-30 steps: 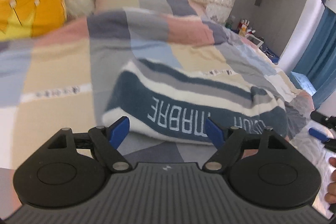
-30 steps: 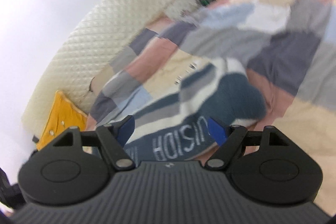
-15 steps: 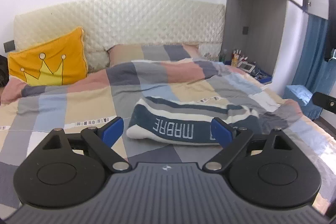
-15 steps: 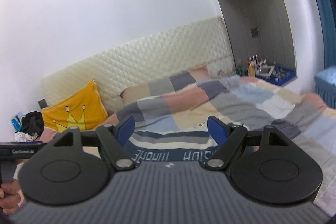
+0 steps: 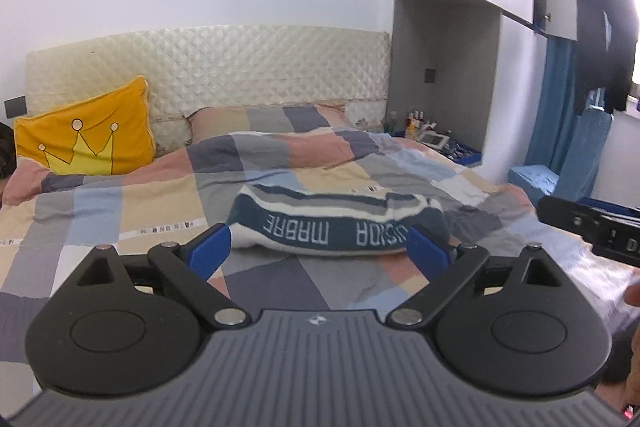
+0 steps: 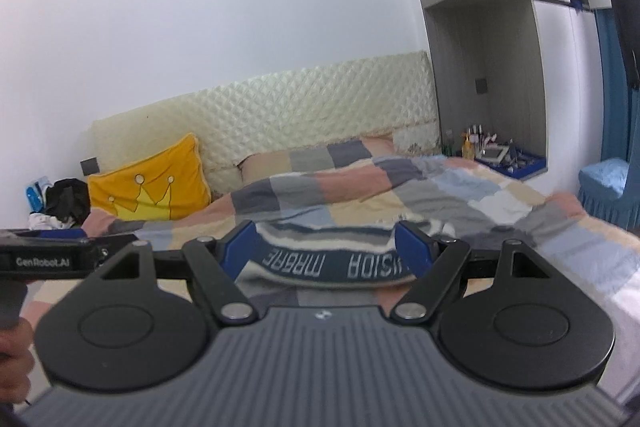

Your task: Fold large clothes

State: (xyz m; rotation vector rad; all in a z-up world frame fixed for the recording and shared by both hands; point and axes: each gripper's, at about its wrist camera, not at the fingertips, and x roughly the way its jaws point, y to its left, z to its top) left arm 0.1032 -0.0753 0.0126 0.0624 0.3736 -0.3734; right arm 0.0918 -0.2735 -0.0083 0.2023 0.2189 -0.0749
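Observation:
A folded knit sweater, dark teal with grey and white stripes and white lettering, lies in the middle of the patchwork quilt. In the right wrist view the sweater shows just past the fingertips. My left gripper hovers short of it and above the quilt, its jaws opening with nothing between them. My right gripper is also held back from the sweater, open and empty. Neither gripper touches the cloth.
A yellow crown cushion leans on the quilted headboard. A niche with bottles and a blue stool stand right of the bed. Dark clothes hang at the right, and a black heap lies at the far left.
Both grippers have drawn back and up from the sweater, so the whole bed and wall now show. The right view has rolled upright. The left jaws have spread wider.

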